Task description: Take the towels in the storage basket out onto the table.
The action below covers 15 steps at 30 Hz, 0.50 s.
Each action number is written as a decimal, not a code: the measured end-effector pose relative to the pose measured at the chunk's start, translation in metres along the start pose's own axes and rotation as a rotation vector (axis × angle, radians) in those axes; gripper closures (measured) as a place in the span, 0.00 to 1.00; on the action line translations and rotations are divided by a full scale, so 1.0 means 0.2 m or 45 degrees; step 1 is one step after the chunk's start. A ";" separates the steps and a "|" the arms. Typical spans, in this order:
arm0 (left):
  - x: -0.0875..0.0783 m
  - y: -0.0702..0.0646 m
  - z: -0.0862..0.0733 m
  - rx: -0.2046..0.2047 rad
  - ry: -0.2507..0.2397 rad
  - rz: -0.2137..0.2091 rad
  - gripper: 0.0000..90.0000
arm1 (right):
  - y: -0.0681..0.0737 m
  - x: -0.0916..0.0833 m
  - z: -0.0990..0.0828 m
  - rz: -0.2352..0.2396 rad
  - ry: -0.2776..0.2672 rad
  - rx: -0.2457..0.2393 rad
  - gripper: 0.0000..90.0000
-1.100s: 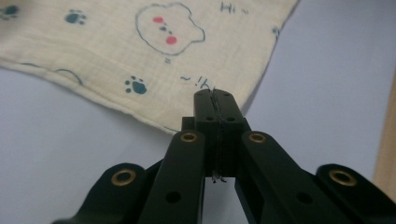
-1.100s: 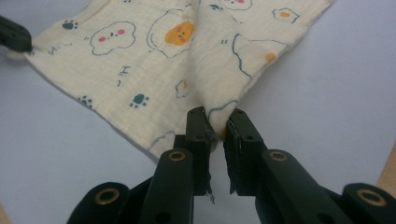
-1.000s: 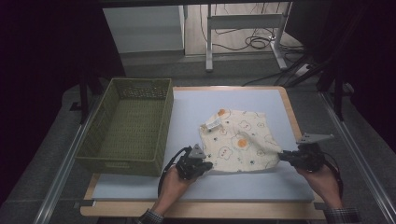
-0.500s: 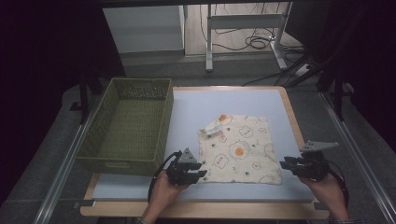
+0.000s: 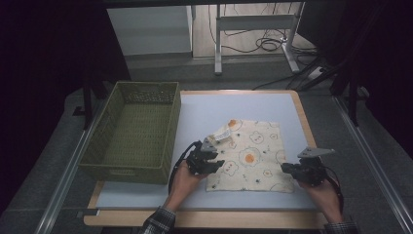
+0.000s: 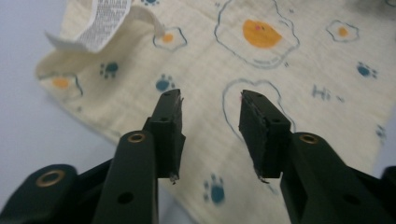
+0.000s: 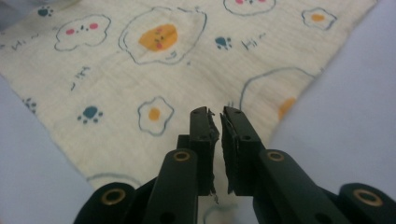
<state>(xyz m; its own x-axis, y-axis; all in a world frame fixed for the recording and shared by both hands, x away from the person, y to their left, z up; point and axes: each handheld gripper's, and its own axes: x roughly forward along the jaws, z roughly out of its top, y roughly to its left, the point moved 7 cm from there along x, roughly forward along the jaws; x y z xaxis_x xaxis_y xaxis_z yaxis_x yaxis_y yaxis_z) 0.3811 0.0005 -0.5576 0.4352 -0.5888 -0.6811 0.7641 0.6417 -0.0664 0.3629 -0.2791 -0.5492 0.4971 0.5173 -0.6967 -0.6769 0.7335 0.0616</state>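
Lying flat on the pale blue table (image 5: 253, 105), the cream cloth (image 5: 251, 156) printed with fried eggs and paw prints occupies the near right part of the surface; we see its white care label (image 5: 222, 135) folded up at the far left corner. We find the cloth directly between the two grippers: its near left edge sits under the left gripper (image 5: 216, 165), and its near right corner sits at the right gripper (image 5: 287, 168).

In the left gripper view, the left gripper (image 6: 212, 114) hovers over the cloth (image 6: 261, 60) near its edge, with the label (image 6: 105, 21) farther off. Its jaws stand partly apart, with a clear gap showing printed fabric behind them, and nothing is pinched between the pads (image 6: 170, 116).

In the right gripper view, the right gripper (image 7: 215, 121) points at the corner of the cloth (image 7: 140, 70). Its jaws have just been closing and now stand nearly together, leaving a thin slit. We cannot tell whether any fabric is caught in that slit (the pads (image 7: 203, 128) hide the contact line).

Beyond the cloth, a green woven basket (image 5: 129, 168) stands along the left side of the table, well apart from the cloth. Each gripper is held in a person's hand entering from the near edge.
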 end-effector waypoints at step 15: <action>0.27 0.18 0.20 0.014 0.042 0.073 0.76 | 0.02 0.12 -0.02 0.007 -0.005 -0.036 0.85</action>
<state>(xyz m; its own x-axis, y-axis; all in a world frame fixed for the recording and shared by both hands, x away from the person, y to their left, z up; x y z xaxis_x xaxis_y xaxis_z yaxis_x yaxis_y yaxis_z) 0.4512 -0.0280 -0.5669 0.4626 -0.5350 -0.7070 0.7439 0.6680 -0.0188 0.3695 -0.2654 -0.5694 0.4950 0.5232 -0.6937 -0.6947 0.7179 0.0457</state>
